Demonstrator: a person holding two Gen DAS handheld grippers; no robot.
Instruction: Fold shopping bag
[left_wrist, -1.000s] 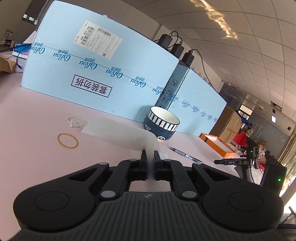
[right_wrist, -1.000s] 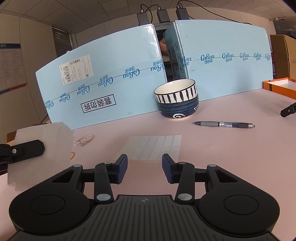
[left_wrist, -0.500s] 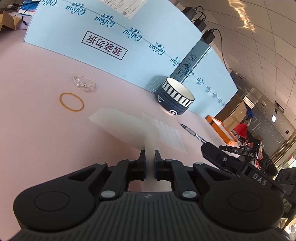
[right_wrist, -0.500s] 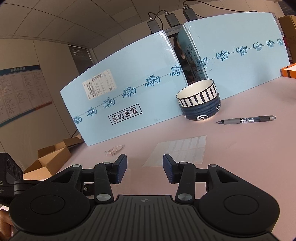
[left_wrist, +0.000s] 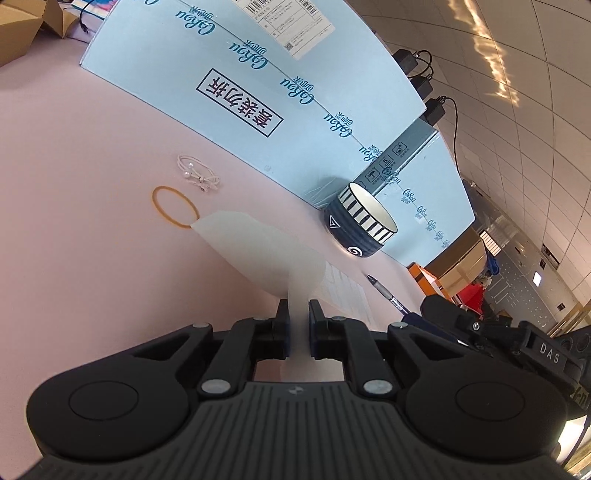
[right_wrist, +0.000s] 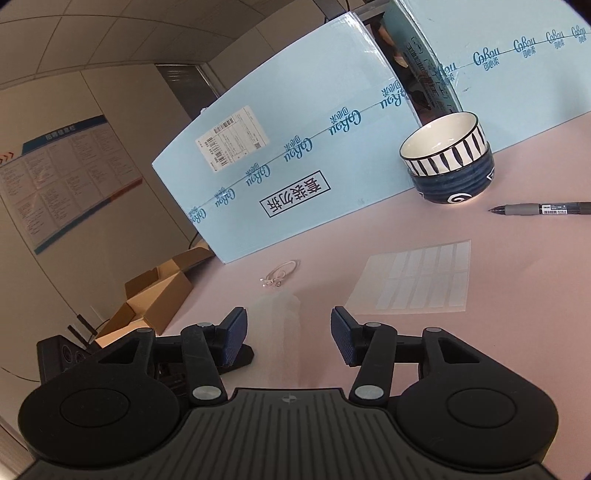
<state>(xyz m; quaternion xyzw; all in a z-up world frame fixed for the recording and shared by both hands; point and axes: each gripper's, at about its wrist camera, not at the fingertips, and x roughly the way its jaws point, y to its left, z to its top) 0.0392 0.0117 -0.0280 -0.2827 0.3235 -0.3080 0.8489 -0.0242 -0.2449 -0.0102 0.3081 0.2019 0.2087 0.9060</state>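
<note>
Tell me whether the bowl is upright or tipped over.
Upright. The bowl rests on its base on the pink table, its rim facing up, its white inside showing; nothing visible in it.

Bright, sharp, fisheye-warped edges

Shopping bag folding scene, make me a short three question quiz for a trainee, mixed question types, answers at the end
1. True or false: the left gripper is shut on the translucent bag.
2. Which lies nearest the bag's far corner in the left wrist view? A) rubber band B) pen C) bowl
3. Fill in: the right gripper has its jaws ____, pads pressing on nothing.

Key
1. True; the bag rises from between its pads.
2. A; the corner overlaps the band's edge.
3. Open; they have just been opening wider.
</note>
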